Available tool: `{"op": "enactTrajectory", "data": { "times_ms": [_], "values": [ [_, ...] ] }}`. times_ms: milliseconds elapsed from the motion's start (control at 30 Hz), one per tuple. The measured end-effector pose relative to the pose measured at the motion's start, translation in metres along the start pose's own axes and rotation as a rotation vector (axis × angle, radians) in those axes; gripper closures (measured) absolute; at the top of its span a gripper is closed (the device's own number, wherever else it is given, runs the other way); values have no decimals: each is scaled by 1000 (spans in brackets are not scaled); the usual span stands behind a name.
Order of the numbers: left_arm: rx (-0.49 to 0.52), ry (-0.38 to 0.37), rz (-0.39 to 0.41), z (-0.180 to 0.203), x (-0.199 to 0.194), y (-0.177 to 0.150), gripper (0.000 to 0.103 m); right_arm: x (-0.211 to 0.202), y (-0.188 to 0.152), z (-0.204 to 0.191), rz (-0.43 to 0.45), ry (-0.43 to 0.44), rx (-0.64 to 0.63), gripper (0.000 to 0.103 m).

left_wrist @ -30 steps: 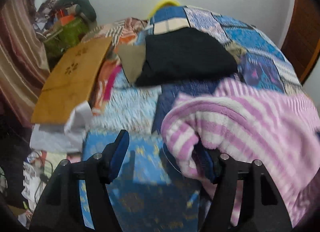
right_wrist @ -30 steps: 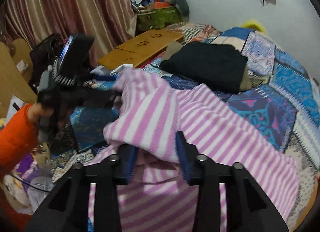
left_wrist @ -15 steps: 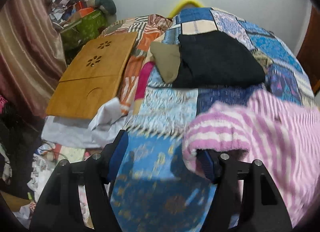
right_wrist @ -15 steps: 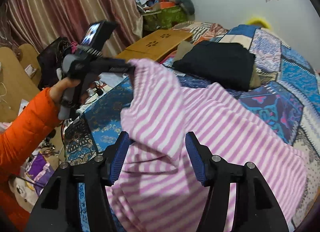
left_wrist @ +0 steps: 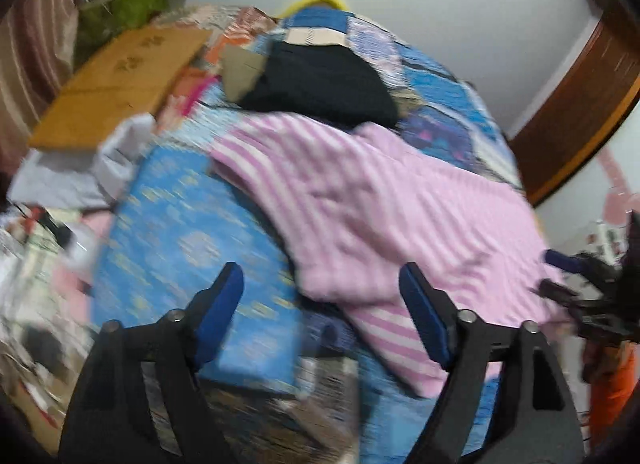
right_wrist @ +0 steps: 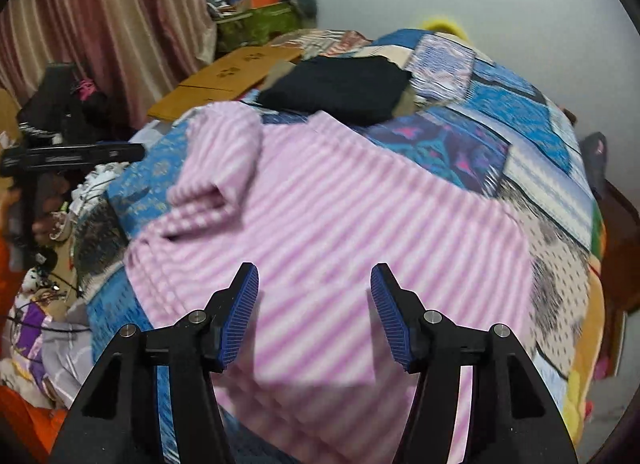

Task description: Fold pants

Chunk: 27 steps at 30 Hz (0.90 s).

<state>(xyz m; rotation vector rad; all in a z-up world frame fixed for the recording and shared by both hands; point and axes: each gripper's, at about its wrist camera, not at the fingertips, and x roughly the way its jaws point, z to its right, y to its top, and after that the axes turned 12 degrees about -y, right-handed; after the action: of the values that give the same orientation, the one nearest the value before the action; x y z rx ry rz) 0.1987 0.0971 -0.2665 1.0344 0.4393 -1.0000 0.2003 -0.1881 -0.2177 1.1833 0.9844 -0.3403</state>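
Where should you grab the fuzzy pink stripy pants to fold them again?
Probably the rumpled, doubled-over end of the pink-and-white striped fleece pants, on the left edge of the patchwork quilt. It stands up in a thick ridge, so fingers coming from the left side could pinch it; the rest lies flat.

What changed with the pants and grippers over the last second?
Both grippers let go: the left gripper and right gripper are now open and empty. The pink striped pants, lifted before, now lie folded over on the bed. The black garment stayed put.
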Motion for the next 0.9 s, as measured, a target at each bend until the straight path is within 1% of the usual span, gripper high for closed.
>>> {"op": "enactTrajectory", "data": {
  "times_ms": [100, 167, 267, 400, 500, 633, 733, 800, 867, 900],
  "values": [
    [-22, -70, -28, 17, 11, -13, 21, -2, -12, 5, -5, -7, 14, 48],
    [-33, -103, -54, 29, 21, -20, 21, -3, -19, 9, -5, -3, 25, 48],
    [-52, -117, -83, 42, 38, -24, 21, -2, -25, 14, -1, 12, 36, 48],
    [-86, -151, -115, 56, 62, -19, 21, -4, -31, 15, 26, 23, 28, 46],
    [-96, -124, -114, 61, 77, -9, 21, -4, -35, 18, 38, 41, 34, 46],
    [-122, -128, -96, 63, 87, 4, 21, -4, -38, 22, 51, 69, 46, 46],
    [-117, -88, -80, 62, 94, 16, 21, -3, -39, 24, 56, 84, 54, 46],
    [-152, -68, -63, 56, 99, 23, 21, -3, -39, 24, 60, 91, 56, 45],
    [-204, -46, -20, 44, 101, 30, 21, -2, -39, 25, 62, 96, 58, 45],
    [-223, -21, 5, 39, 102, 33, 21, -2, -39, 25, 63, 99, 58, 45]
  ]
}}
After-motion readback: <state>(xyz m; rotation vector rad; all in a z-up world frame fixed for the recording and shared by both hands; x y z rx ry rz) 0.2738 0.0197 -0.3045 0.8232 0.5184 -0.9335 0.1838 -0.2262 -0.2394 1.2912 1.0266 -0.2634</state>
